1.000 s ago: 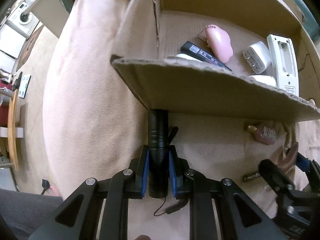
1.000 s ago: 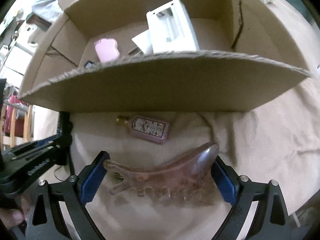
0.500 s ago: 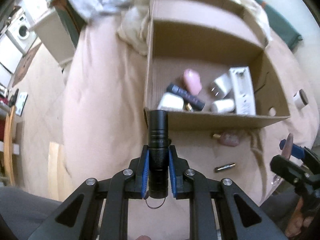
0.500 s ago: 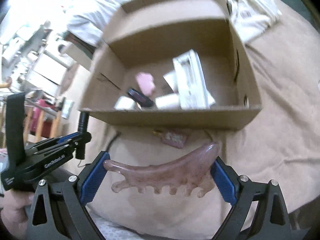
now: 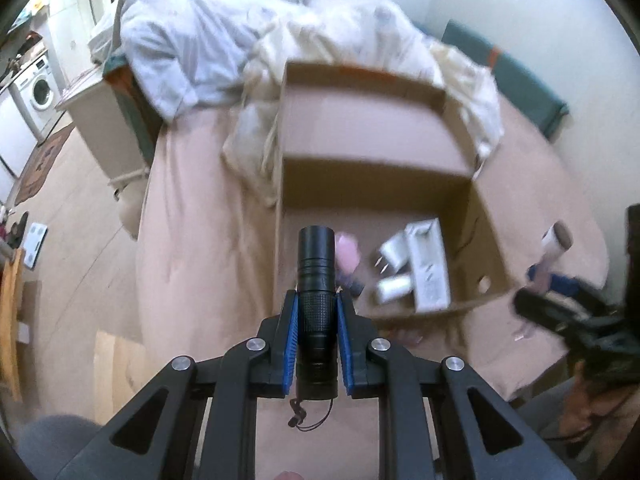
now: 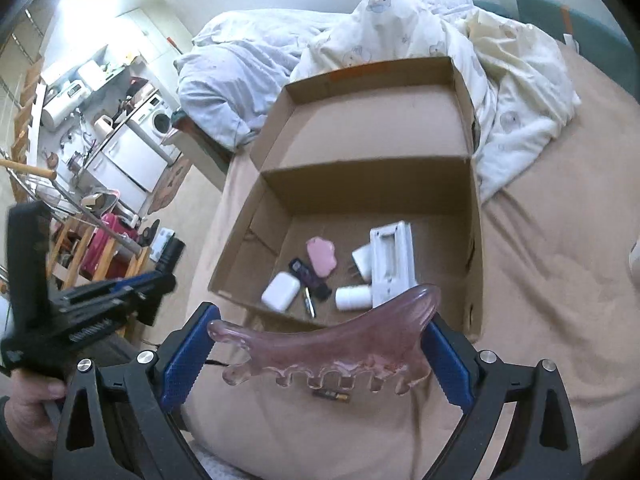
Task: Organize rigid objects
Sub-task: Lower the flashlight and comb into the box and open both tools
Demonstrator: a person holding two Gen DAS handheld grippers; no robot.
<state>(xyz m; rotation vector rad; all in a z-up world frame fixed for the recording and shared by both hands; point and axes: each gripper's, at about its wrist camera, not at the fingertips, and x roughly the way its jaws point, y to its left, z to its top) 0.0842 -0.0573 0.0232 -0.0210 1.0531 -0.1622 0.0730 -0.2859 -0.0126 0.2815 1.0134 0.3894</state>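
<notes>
Left gripper (image 5: 317, 334): clamped on black knurled cylindrical flashlight (image 5: 316, 304). Right gripper (image 6: 316, 354): clamped on translucent pink toothed massage comb (image 6: 324, 338). Open brown cardboard box (image 6: 256, 212) at 12 o'clock; best released low, onto bare floor.

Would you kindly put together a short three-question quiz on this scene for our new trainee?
1. True or false: the left gripper is shut on a black flashlight.
2. What does the right gripper hold? A) a white charger B) a pink comb-shaped scraper C) a perfume bottle
3. Fill in: the small battery lies on the beige bedspread, ______ the cardboard box.

Key: 1 true. 2 B, held by its two ends between the blue pads. 3 outside; it lies in front of the box's near wall, while the white case and pink item are inside.
</notes>
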